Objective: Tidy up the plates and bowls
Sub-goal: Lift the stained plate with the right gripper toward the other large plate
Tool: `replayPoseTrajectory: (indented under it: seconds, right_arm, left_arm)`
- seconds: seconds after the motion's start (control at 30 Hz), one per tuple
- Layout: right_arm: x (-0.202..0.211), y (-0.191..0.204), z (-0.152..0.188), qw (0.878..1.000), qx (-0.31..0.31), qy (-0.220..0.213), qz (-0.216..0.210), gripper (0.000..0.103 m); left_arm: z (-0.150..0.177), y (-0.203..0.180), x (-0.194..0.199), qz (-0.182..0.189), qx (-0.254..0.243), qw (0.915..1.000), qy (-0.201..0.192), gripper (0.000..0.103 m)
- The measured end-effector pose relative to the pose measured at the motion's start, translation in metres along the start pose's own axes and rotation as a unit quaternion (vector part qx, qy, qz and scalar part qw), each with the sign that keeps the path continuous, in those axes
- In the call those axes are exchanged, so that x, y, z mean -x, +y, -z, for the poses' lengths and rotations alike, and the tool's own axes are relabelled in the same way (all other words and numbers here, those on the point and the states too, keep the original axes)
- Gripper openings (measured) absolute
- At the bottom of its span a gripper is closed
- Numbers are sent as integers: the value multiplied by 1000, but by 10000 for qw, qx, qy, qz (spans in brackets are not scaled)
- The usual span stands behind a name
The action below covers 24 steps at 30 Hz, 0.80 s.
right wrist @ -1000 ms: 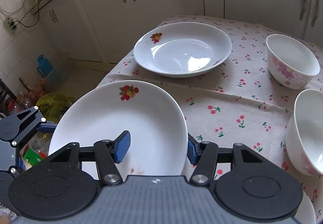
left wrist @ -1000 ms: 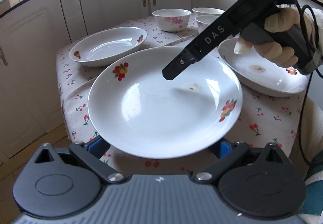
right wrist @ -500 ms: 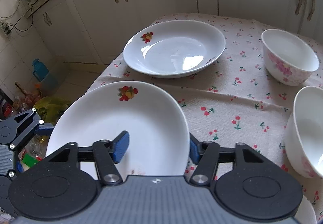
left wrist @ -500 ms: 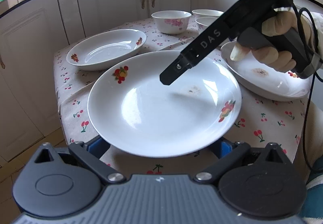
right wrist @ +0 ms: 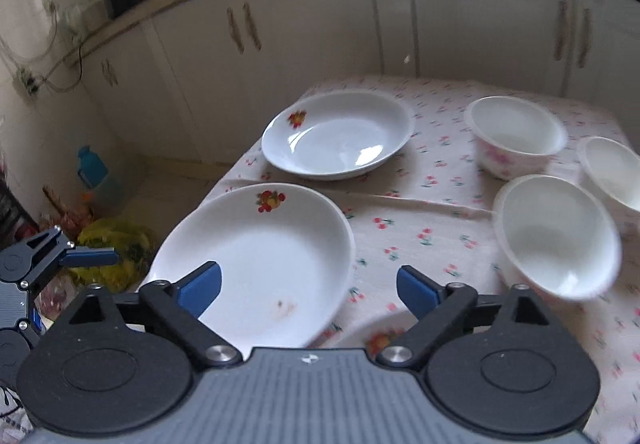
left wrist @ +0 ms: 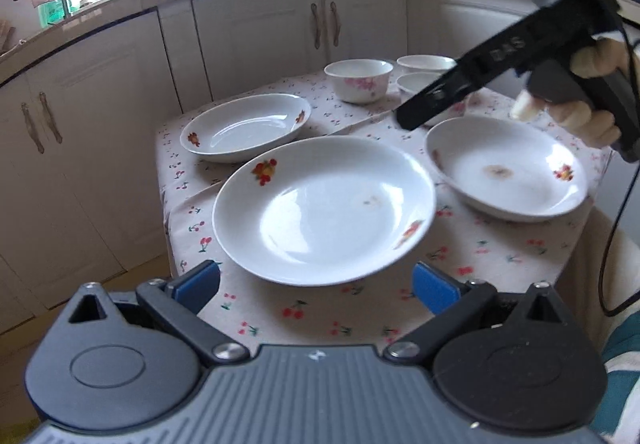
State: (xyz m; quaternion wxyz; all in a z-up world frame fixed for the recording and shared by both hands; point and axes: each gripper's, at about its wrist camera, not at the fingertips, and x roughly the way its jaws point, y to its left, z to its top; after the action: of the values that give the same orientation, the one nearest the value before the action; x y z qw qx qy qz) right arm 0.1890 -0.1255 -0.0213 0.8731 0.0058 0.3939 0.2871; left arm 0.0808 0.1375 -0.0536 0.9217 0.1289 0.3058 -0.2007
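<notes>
Both grippers have pulled back from the near plate, which lies on the tabletop; left gripper and right gripper fingers wide. Next, probably regrasp its rim for stacking.

three plates on counter: near plate front-centre, second plate behind-left, third plate right. three bowls at the back right.
</notes>
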Motion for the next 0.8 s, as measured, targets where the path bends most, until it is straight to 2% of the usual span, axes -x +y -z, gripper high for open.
replayPoseTrajectory:
  seconds: [0.1,0.2,0.27,0.43,0.6,0.8]
  right_arm:
    - [28,-8,15,9999,-50,-114,80,99]
    - [51,-15,34,9993,-57,-167,336,101]
    - [63,-22,46,9989,-133,-200,408,101]
    - [87,-37,70,9975,-293,-294,577,102]
    - [96,-57,90,9957,-505,-268,722,103]
    - [91,-79,109,9950,-737,-148,664,103]
  left_arm:
    - [-6,-17,11,92,84,9999,-13,102]
    - [-10,-36,13,238,275,9993,-36,102]
    - [-11,-47,11,405,395,9984,-43,102]
    - [-13,-80,3,560,433,9974,-121,102]
    - [-12,-114,-15,711,144,9974,-20,102]
    - [-12,-141,-34,788,-298,9964,134,102]
